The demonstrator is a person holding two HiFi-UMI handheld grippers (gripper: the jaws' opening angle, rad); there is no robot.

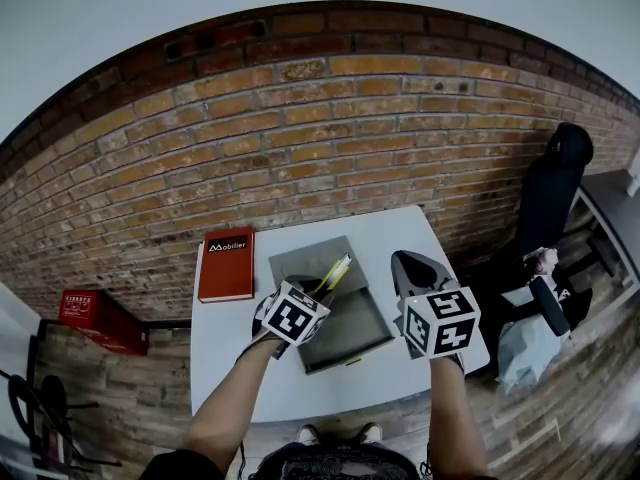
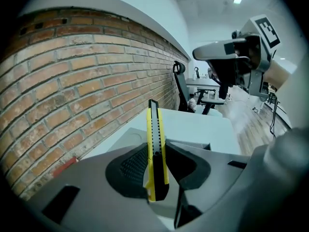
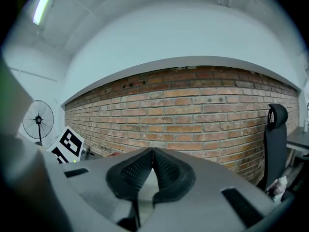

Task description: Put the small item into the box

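Pressure from the left gripper [image 2: 157, 149] held the yellow knife [image 2: 153, 129] pinched by one end above the open grey box [image 1: 355, 333] on the bench [image 1: 245, 368], probably ready for lowering in, while the right gripper [image 3: 152, 151], pressed together on nothing, hovered clear beside the box.

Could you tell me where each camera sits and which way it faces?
Head view: on the person's head, looking down at table and box; both forearms show.
Left gripper view: on the left tool, facing along the brick wall; clamping the knife.
Right gripper view: on the right tool, facing the wall; jaws shut.
Both gripper views share the chair.
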